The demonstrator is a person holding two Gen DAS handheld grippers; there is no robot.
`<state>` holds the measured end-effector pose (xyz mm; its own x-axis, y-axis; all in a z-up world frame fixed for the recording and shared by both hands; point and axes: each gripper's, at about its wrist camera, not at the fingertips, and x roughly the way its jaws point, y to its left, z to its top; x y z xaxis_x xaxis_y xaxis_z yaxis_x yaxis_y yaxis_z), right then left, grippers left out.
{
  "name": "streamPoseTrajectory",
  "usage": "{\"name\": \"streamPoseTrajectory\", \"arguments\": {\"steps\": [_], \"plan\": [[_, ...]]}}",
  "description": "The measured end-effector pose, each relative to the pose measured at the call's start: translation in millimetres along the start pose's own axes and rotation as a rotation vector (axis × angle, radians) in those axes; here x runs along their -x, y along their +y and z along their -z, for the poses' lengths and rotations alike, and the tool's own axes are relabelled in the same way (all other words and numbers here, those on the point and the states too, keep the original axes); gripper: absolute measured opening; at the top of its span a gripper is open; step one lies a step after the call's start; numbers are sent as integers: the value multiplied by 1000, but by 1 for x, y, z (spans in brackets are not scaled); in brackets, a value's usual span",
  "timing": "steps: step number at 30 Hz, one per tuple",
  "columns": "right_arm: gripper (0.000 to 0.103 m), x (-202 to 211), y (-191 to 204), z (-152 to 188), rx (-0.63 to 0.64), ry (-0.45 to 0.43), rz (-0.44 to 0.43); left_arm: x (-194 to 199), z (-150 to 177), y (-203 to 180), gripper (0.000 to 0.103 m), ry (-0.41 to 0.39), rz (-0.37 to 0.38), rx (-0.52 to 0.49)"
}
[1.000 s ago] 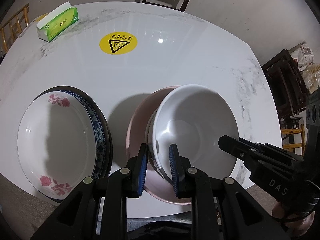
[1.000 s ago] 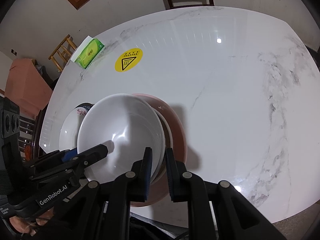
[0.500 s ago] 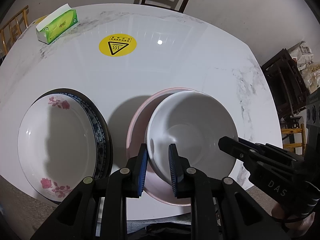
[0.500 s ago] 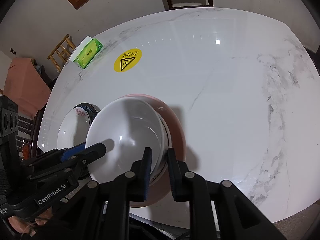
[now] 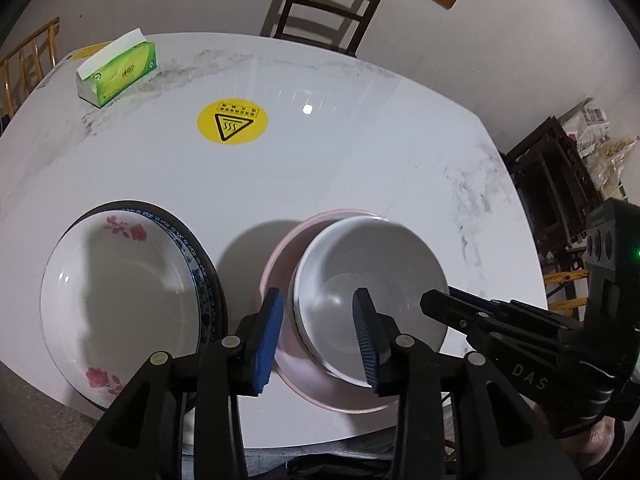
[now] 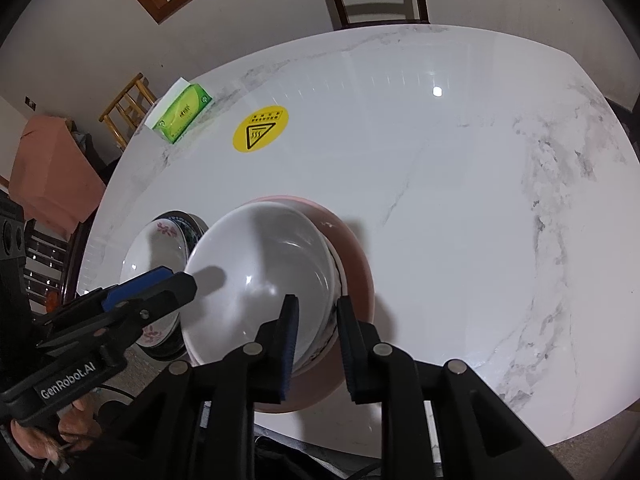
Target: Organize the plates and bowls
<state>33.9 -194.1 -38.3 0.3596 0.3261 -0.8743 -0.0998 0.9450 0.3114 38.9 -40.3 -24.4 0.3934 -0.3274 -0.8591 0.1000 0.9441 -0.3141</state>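
— Bowls first: how many?
— One glossy white bowl [image 5: 372,304] nested in a pink bowl [image 5: 280,264] on the marble table [image 5: 360,152]; two stacked plates, the rose-patterned plate [image 5: 116,300] on top.
— Tongs?
— Left gripper [image 5: 318,334] spread apart, straddling the white rim. Right gripper [image 6: 316,346] parted too, around the opposite rim.
— Anything only one view shows?
— Rightward marble veining, right view only.

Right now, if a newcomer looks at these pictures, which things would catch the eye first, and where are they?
First comes the plain white bowl nested in the pink bowl at the near table edge, with the open left claw and open right claw straddling its rim. To its left sits a rose-patterned plate on a blue-rimmed plate. Farther back, the yellow hot-surface sticker and green tissue box stand out.
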Motion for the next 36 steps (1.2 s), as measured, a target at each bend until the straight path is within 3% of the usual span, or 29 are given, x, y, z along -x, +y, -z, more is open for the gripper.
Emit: {"name": "streamPoseTrajectory", "arguments": {"steps": [8, 12, 26, 36], "plan": [[22, 25, -5, 0, -5, -66, -10, 16, -1, 18, 36, -34, 17, 62], [28, 30, -12, 3, -30, -76, 1, 18, 0, 29, 38, -30, 3, 102], [29, 14, -27, 10, -83, -22, 39, 5, 9, 53, 38, 55, 22, 223], [29, -1, -29, 15, -87, 19, 63, -9, 11, 57, 37, 83, 10, 246]]}}
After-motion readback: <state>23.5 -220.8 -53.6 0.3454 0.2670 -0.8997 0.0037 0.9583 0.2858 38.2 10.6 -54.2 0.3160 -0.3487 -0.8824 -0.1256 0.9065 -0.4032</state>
